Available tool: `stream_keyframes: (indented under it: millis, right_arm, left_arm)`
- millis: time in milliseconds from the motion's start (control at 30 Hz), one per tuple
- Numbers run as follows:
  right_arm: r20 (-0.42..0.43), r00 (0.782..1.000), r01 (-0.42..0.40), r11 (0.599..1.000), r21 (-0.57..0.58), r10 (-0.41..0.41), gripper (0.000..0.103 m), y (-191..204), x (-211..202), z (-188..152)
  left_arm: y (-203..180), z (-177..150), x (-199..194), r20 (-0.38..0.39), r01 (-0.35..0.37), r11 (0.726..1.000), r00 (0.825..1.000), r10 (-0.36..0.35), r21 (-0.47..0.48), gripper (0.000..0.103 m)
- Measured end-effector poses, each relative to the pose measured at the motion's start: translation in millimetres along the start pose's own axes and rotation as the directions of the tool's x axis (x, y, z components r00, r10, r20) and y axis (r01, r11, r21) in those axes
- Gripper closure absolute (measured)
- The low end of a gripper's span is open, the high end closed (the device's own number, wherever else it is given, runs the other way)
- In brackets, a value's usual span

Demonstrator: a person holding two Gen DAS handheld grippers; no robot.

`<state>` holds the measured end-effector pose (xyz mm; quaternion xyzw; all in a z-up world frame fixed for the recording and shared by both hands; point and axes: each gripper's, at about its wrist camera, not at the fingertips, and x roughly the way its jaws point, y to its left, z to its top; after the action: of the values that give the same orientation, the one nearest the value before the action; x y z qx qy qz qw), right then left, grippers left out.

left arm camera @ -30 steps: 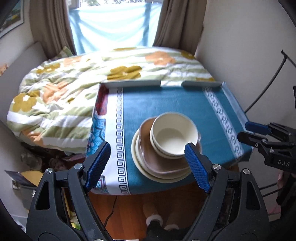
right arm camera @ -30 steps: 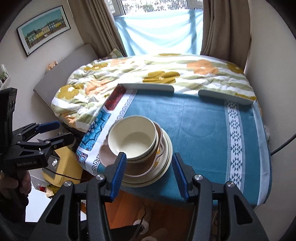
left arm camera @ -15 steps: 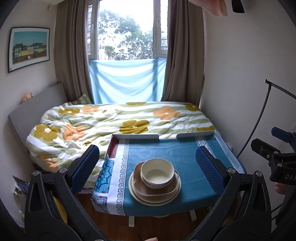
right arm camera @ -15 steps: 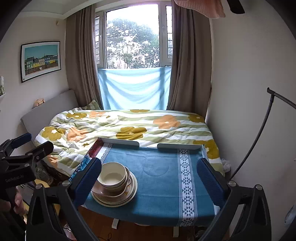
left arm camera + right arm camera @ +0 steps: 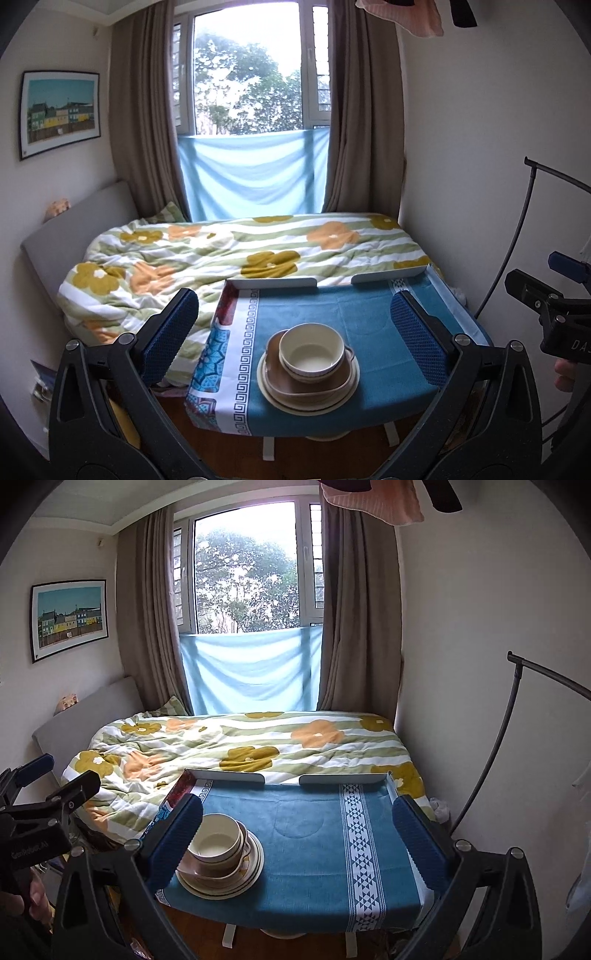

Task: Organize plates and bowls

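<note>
The table, covered in a blue patterned cloth and standing against the foot of a bed with a flowered duvet, carries everything the task concerns. Near its front edge, toward the front left corner, sits one stack: a wide cream plate at the bottom, a brown dish on it, and cream bowls nested on top. The rest of the cloth, out to the right edge and the raised back rail, shows nothing else to gather.

Judged from that, the sorting looks finished or very nearly so — every plate and bowl in view is already in the one pile, largest below and smallest above, and no loose piece is left to place.

The left gripper has its blue pads spread about as wide as they go, with nothing between them; the stack only appears in the gap from well back. The right gripper is likewise fully spread and empty, its left pad merely overlapping the stack in its own view.

A second ago both grippers were low and close over the dishes, jaws narrower and framing the stack. Since then they have drawn back and risen, so the window and whole room come into view, and both jaws have widened; the pile itself has not shifted.
</note>
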<state>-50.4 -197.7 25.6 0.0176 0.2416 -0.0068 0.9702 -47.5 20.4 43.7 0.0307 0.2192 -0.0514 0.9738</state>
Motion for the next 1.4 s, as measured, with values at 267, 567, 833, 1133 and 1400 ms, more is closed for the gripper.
stream_keyframes:
  millis: [267, 567, 833, 1133, 1400]
  right_arm:
    - [0.003, 1.0, 0.01, 1.0, 0.005, -0.01, 0.001, -1, 1, 0]
    - [-0.012, 1.0, 0.012, 1.0, 0.011, -0.012, 0.001, 0, 5, 0]
    - [-0.027, 0.999, 0.017, 1.0, 0.011, -0.017, 0.001, 1, 10, -1]
    - [-0.034, 0.999, 0.022, 1.0, 0.015, -0.021, 0.001, 0, 10, -1]
    - [-0.038, 0.999, 0.023, 1.0, 0.012, -0.022, 0.001, 7, 10, -2]
  left_arm:
    - [0, 1, -1, 0.008, -0.005, 1.0, 1.0, 0.005, 0.0, 0.0]
    - [1, 1, 0, 0.003, -0.006, 1.0, 1.0, 0.006, 0.0, 0.0]
    - [3, 0, 2, -0.005, -0.014, 1.0, 1.0, 0.014, 0.0, 0.0]
    - [5, -2, 6, -0.022, -0.013, 1.0, 1.0, 0.013, 0.008, 0.0]
    - [9, -4, 5, -0.021, -0.019, 1.0, 1.0, 0.019, 0.008, 0.0]
